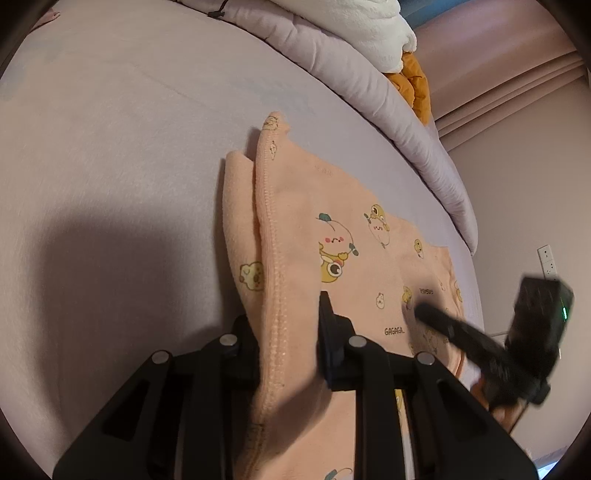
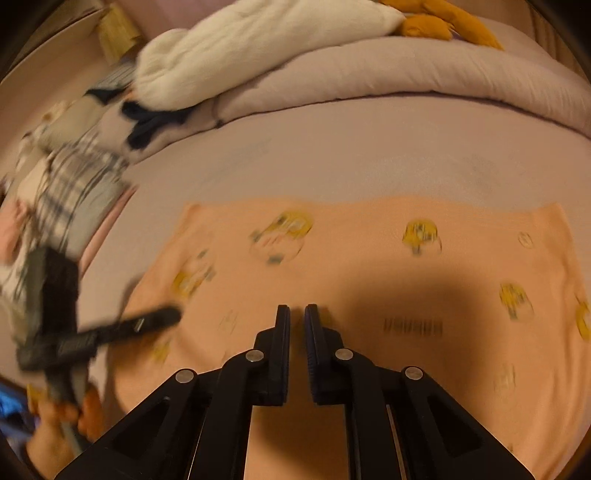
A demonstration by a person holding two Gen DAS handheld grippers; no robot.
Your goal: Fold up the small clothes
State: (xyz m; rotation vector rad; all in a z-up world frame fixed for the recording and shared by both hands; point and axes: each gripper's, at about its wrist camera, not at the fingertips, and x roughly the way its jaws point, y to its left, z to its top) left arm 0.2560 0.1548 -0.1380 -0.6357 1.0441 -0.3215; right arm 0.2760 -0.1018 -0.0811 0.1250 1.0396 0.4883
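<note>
Bed sheet [image 1: 129,166], lilac, x1: work surface, everything rests on it. Duvet [image 2: 406,77], lilac, x1, bunched along the far edge, prob pushed back to free folding room. White fleece blanket [image 2: 240,40] x1 heaped on top of it, w/ an orange-yellow plush or cloth [image 2: 443,22] at its end; can't tell which.

Task item: peach garment [image 2: 369,258] x1, cartoon duck print, spread flat mid-bed just in front of both tools. In the left wrist view its ribbed hem side is lifted and doubled, a 2nd layer showing beside it, so a fold looks begun there. Laid flat so the edges can be matched.

Pile of other clothes [image 2: 74,184] (plaid, dark, pale), count unclear from blur, off to the left side in the right wrist view, prob waiting their turn.

Grippers x2. Left gripper [image 1: 288,332]: fingers clamped on the raised hem band, fabric running between the pads toward the camera; holds that edge to carry it over. Right gripper [image 2: 297,314]: fingers nearly together, thin gap, nothing between them; tips hover over or rest on the cloth, can't tell contact. Maybe pinning or smoothing, judgment only.

Wall socket [image 1: 548,260] x1, far right.
</note>
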